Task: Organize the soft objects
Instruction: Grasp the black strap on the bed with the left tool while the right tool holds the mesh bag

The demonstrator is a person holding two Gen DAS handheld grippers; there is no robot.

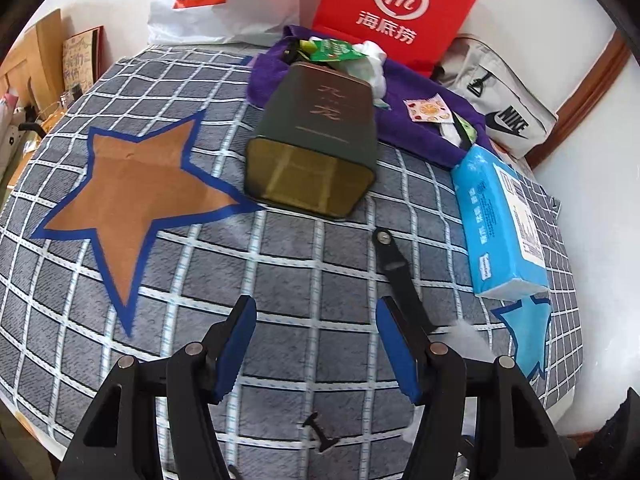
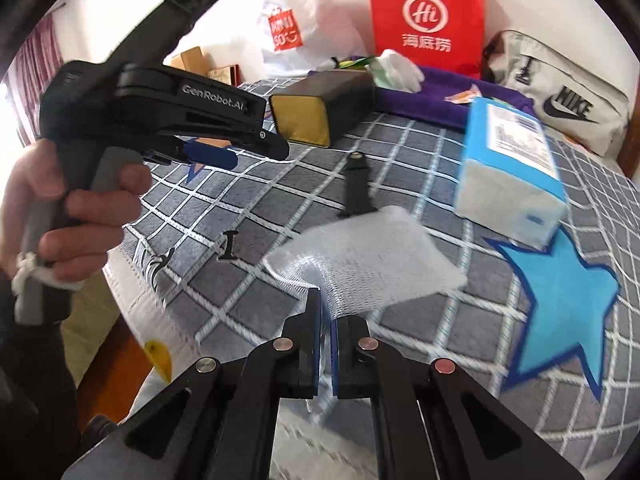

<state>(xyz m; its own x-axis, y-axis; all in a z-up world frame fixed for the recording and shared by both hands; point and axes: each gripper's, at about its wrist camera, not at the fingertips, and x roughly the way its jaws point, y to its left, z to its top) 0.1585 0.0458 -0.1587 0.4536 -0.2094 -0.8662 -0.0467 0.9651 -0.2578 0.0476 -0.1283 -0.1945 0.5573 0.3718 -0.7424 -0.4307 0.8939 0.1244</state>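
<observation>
White mesh pouch (image 2: 360,256) pinched at corner, lifted above blanket (image 2: 440,184).

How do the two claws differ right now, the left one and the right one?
The left claw stands open with nothing between its blue pads, above the checked blanket. The right claw is shut on a white mesh sheet, which it holds off the blanket. Both have black arms and blue pads, and both point down toward the bed.

A home bedroom. A checked star-patterned bedspread (image 1: 280,264) meets a wooden bed frame (image 1: 580,96). Shopping bags (image 1: 396,8) lean against the wall.
</observation>
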